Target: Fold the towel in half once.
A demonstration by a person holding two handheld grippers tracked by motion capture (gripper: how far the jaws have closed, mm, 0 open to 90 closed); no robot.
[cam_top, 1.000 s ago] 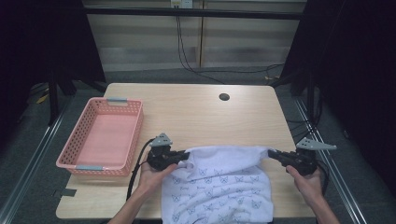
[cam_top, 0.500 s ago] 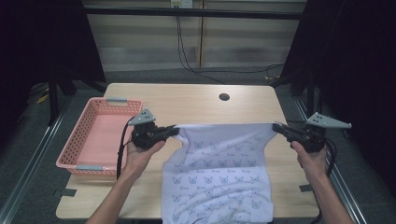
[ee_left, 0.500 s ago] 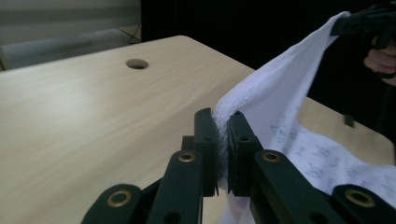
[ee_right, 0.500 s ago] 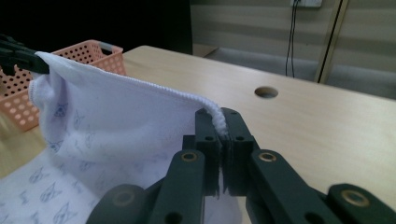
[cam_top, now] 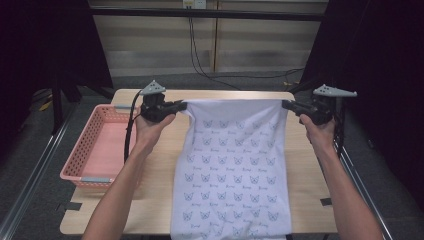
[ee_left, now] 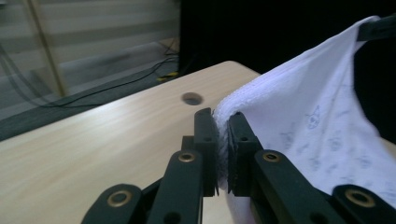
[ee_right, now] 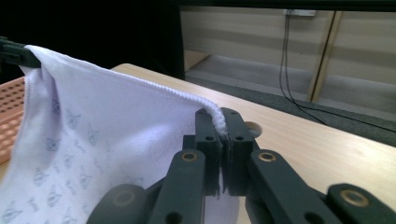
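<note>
Both grippers' fingers [ee_left: 205,140] pinch towel [cam_top: 232,165] corners.

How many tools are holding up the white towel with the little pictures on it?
2. The left tool pinches the towel's top left corner, and the right tool pinches its top right corner, stretching the top edge between them above the table.

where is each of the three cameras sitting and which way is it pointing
High view: above the person's side, facing forward and down on the table; both forearms, left gripper, right gripper.
Left gripper view: rides the left gripper, facing along its jaws across the towel.
Right gripper view: rides the right gripper, facing along its jaws toward the basket.
Shared: the towel's taut top edge; each gripper view catches the other gripper's tip.
</note>
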